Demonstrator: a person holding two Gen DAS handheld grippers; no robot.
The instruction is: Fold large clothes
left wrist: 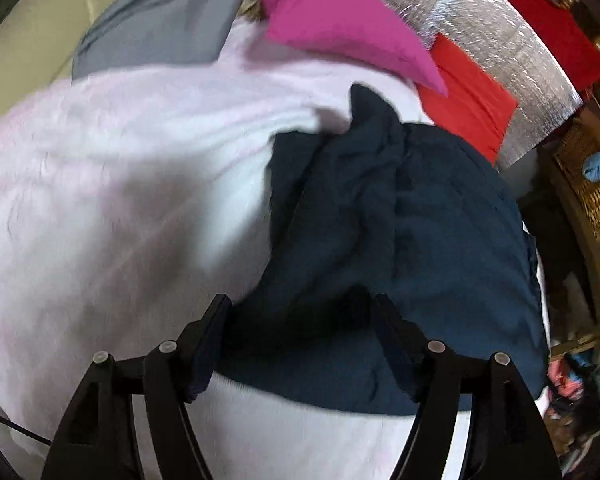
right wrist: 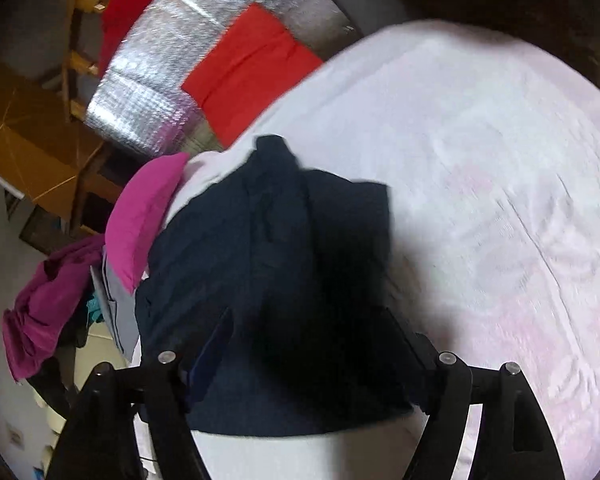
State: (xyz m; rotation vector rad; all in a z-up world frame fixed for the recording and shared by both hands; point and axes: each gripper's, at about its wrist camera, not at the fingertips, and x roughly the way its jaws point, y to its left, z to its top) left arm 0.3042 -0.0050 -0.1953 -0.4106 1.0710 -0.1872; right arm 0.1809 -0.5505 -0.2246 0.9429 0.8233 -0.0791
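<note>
Pale pink bedspread (left wrist: 100, 208): we see it cover nearly the whole surface under both grippers, soft and lightly creased, with a faint woven pattern in the right wrist view.
Navy garment (left wrist: 380, 216): we find it bunched in loose folds on the bedspread, its near hem running straight across just ahead of both pairs of fingers.
Left gripper (left wrist: 300, 316): our jaws stand wide apart, the navy cloth lies between and under the tips, and the pads do not press on it; nothing is held.
Right gripper (right wrist: 308, 332): our jaws gape wide too, the garment's dark near part lies between the fingers, and we see no pinch on it.
Edges: in the left wrist view the garment's right side reaches close to the bedspread's right edge; its far tip points at the magenta pillow (left wrist: 332, 20).
Open room: we have bare bedspread to the left in the left wrist view, and to the right and far side in the right wrist view.
Silver mat (left wrist: 500, 60): it lies beyond the bed with a folded red cloth (left wrist: 468, 96) on it.
Grey cloth (left wrist: 160, 20): far left, beside the pillow.
Wicker basket (left wrist: 596, 184): at the far right edge, among blurred clutter.
Purple cloth (right wrist: 48, 300): heaped on the left in the right wrist view.
</note>
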